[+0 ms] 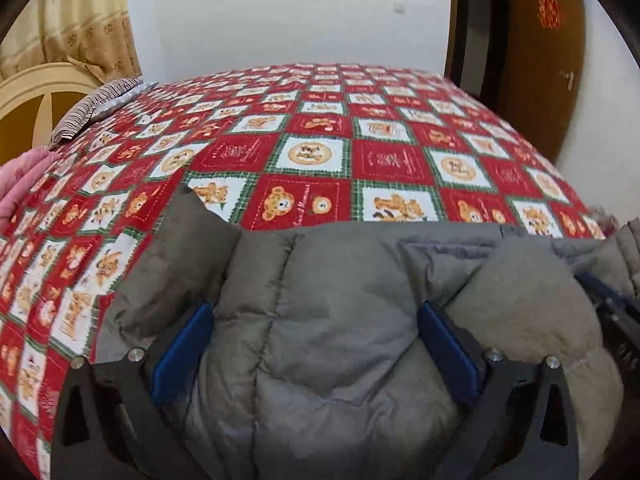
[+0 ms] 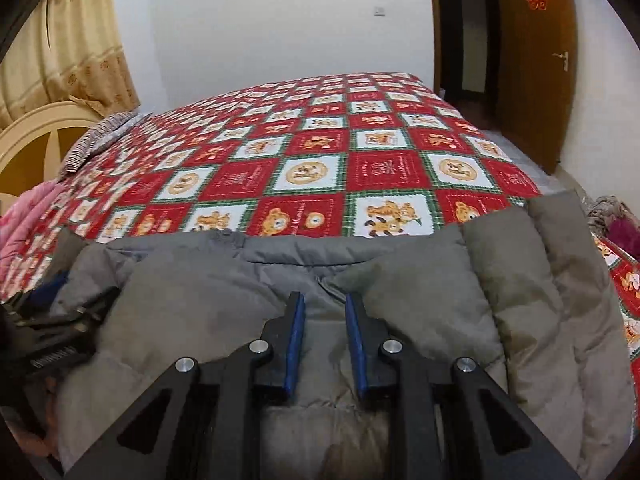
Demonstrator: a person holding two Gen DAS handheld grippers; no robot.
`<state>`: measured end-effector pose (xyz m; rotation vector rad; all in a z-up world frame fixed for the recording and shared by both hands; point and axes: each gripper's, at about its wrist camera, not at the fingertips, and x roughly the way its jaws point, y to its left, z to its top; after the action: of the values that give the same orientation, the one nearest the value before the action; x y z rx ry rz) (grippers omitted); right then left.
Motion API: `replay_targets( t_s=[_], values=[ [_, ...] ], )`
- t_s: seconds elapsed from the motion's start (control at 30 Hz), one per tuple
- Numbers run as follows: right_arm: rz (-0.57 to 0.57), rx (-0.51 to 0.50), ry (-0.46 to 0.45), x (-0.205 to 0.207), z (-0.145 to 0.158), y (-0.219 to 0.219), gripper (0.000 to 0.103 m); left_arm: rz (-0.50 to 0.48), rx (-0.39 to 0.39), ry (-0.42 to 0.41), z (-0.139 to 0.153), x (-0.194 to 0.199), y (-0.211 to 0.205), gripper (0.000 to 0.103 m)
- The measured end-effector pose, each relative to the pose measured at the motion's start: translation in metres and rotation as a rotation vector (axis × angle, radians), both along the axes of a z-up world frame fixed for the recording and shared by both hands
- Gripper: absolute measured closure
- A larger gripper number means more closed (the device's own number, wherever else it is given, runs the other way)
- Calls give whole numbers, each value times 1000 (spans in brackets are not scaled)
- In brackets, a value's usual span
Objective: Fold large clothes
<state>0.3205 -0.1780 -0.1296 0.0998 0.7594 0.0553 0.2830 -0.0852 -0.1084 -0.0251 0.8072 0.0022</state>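
While over grey jacket (image 1: 320, 320) | left gripper (image 1: 316, 320) wide (right gripper (image 2: 324, 312) narrower)

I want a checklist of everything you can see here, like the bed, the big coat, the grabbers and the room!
Surface: bed with a red, white and green teddy-bear quilt, spread flat.
Job's things: puffy grey coat lying at the near edge of the bed, part of it bunched up on the right.
Clutter: striped pillow and pink blanket at the left; a heap of cloth at the right.
Grippers: left gripper wide open over the coat; right gripper nearly shut, whether it pinches the coat cannot be told.
Cables: nothing seen.
Surroundings: white wall, beige curtain, cream headboard, brown door with a red decoration.
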Motion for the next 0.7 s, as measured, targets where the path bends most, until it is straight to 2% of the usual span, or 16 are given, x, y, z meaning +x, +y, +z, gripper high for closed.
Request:
replay_targets(
  t_s=[0.07, 0.23, 0.5, 0.6, 0.7],
  values=[
    [-7, 0, 1, 3, -6, 1, 83, 14, -11, -20, -5, -1, -2, 0],
    [-7, 30, 54, 14, -18, -4, 83, 25, 11, -9, -16, 10, -10, 0],
    [-19, 0, 64, 19, -21, 1, 84, 37, 46, 12, -24, 16, -13, 0],
    [-18, 7, 73, 17, -15, -3, 84, 37, 53, 17, -25, 16, -13, 0],
    [-105, 24, 4, 2, 16, -30, 84, 38, 51, 17, -25, 16, -14, 0]
  ],
)
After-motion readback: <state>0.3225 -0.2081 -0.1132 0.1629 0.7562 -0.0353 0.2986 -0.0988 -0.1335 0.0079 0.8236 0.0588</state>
